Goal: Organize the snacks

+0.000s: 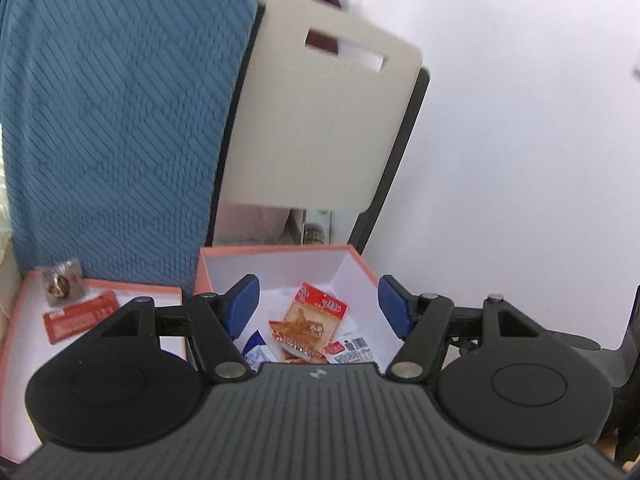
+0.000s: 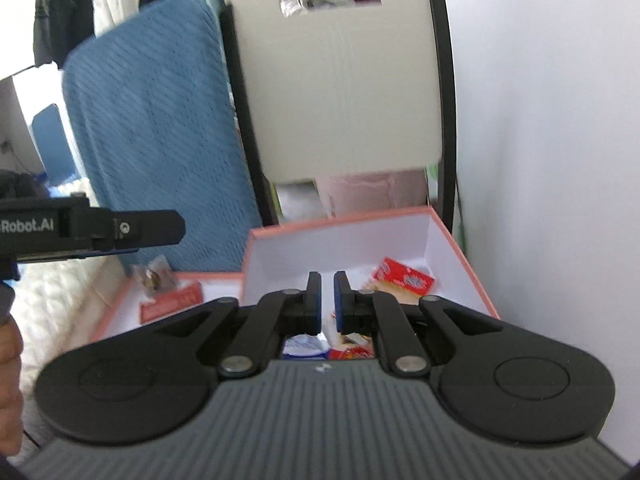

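Note:
A deep pink box [image 1: 280,264] with white walls holds several snack packets: an orange-red one [image 1: 320,308], a blue-white one [image 1: 258,350] and a white barcoded one [image 1: 354,350]. My left gripper [image 1: 317,294] hangs open above this box with nothing between its blue pads. To the left, a shallow pink tray [image 1: 24,308] holds a flat red packet [image 1: 80,316] and a clear bag of brown snacks [image 1: 62,282]. My right gripper [image 2: 327,300] is shut and empty above the same box [image 2: 340,240], with a red packet [image 2: 404,276] beyond it. The left gripper [image 2: 174,227] shows side-on at the left.
A chair back draped in blue cloth [image 1: 120,120] rises behind the tray. A cream chair back [image 1: 328,120] with a black frame stands behind the deep box. A white wall [image 1: 520,160] closes the right side. A hand [image 2: 8,360] is at the left edge.

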Demonstrator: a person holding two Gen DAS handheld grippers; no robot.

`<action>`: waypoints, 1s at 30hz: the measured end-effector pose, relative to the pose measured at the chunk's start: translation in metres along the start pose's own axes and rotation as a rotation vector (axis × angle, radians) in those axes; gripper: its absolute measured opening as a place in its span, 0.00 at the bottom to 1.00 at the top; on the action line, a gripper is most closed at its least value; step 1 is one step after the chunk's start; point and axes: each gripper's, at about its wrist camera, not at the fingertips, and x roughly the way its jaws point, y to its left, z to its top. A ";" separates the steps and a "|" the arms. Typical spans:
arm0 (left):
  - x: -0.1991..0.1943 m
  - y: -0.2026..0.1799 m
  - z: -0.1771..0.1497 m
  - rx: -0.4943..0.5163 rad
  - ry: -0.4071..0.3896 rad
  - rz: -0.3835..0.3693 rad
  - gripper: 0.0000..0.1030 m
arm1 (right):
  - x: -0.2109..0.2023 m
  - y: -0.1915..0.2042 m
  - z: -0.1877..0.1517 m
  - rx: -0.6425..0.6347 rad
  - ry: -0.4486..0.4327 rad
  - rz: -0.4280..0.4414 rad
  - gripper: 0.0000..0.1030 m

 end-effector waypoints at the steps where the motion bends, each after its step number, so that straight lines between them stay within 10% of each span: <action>1: -0.009 -0.001 0.002 0.003 -0.010 0.000 0.69 | -0.008 0.003 0.002 -0.001 -0.011 0.001 0.08; 30: -0.154 -0.003 -0.074 0.023 -0.109 0.041 0.69 | -0.139 0.054 -0.052 0.015 -0.071 -0.019 0.09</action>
